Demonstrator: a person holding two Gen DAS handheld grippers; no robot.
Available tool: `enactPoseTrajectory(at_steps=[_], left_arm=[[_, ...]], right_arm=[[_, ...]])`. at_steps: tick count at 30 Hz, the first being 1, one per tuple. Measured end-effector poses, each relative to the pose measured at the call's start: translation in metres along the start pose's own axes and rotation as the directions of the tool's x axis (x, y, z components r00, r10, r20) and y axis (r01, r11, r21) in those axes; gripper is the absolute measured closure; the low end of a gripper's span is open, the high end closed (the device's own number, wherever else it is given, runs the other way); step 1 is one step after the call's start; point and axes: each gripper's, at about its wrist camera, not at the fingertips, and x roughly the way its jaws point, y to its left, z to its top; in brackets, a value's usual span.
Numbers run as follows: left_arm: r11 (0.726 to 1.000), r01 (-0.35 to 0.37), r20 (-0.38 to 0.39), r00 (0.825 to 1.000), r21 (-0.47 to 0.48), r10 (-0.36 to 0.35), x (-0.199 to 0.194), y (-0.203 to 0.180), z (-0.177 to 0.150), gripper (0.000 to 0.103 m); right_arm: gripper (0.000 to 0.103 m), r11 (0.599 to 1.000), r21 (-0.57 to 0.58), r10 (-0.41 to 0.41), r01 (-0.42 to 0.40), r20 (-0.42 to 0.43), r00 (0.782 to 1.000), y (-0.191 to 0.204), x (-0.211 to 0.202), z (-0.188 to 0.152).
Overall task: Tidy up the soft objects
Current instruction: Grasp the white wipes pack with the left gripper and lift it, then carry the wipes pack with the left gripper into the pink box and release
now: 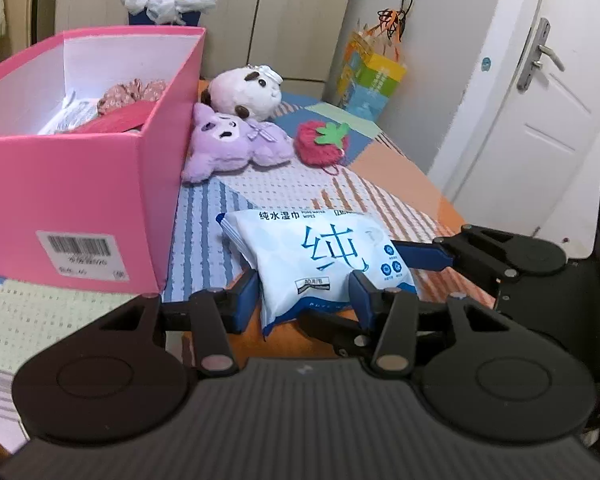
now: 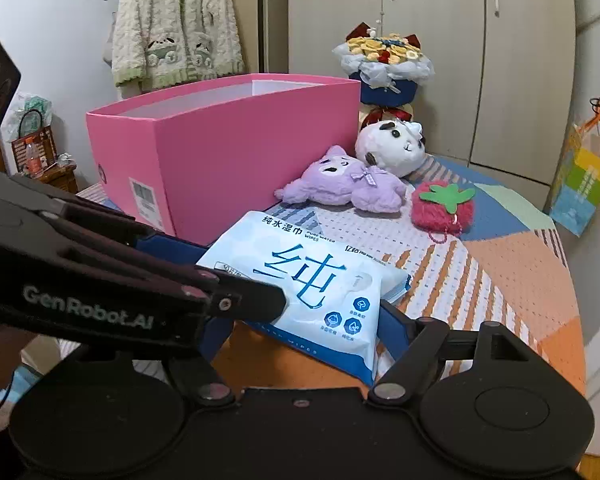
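A white-and-blue wet wipes pack (image 1: 316, 256) lies tilted above the patterned table. My left gripper (image 1: 304, 300) is shut on its near edge. My right gripper (image 2: 300, 328) is shut on the same pack (image 2: 316, 288); its blue fingers (image 1: 420, 256) reach in from the right in the left wrist view. A pink box (image 1: 79, 184) stands at the left, holding a floral scrunchie (image 1: 131, 92) and packets. A purple plush (image 1: 227, 140), a white panda-like plush (image 1: 247, 92) and a red strawberry plush (image 1: 320, 140) lie beside the box.
A flower bouquet in a blue pot (image 2: 384, 64) stands behind the box (image 2: 227, 148). A colourful paper bag (image 2: 580, 184) hangs at the right. A white door (image 1: 540, 100) and grey wardrobe (image 2: 440, 40) are behind the table (image 2: 520, 272).
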Motion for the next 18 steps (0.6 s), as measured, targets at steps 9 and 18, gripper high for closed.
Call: enactPoseTrajectory(at_steps=[9,18], left_arm=[[0.995,0.097,-0.103,0.990,0.011,-0.095,-0.036,0.005,0.009,0.057],[0.989,0.138,-0.113,0.985,0.055,-0.131,-0.087,0.004,0.024,0.057]], right_arm=[[0.022,0.995,-0.070,-0.069,0.066,-0.041,0.997,0.037,-0.038,0.017],[0.021,0.982,-0.160,-0.102,0.099,-0.011,0.995,0.070,-0.075,0.042]])
